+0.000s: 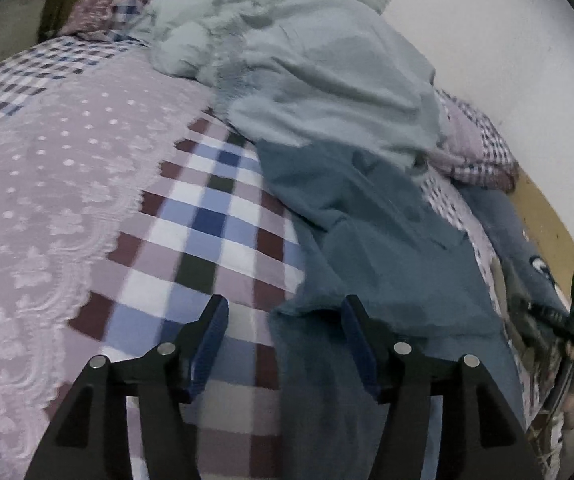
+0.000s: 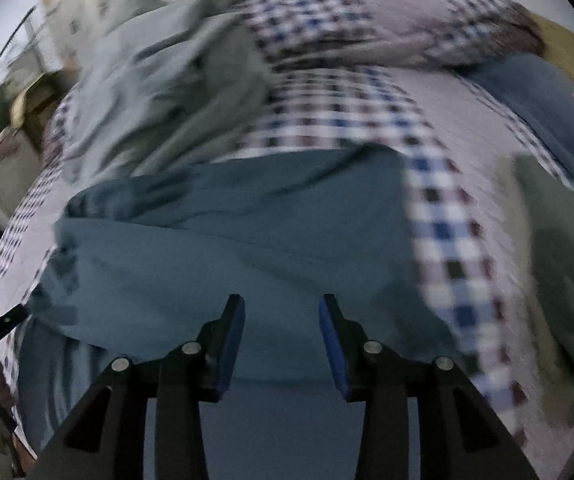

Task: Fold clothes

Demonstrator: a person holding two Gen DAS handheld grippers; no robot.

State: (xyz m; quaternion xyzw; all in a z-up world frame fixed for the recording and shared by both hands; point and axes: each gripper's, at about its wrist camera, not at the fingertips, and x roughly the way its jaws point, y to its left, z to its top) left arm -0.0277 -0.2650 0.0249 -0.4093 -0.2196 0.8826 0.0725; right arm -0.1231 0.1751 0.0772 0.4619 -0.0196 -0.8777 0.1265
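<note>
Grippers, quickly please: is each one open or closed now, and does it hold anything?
Left gripper: open, holds nothing; the teal garment edge lies between its jaws.
Right gripper: open, holds nothing, over the same garment.

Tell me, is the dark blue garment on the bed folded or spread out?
Mostly spread: the dark blue garment lies rumpled across the checked bedspread.

Left gripper (image 1: 285,312) hangs over the checked bed (image 1: 207,216), fingers (image 1: 213,336) spread, beside blue trousers (image 1: 367,216); a grey garment (image 1: 319,80) lies beyond.
</note>
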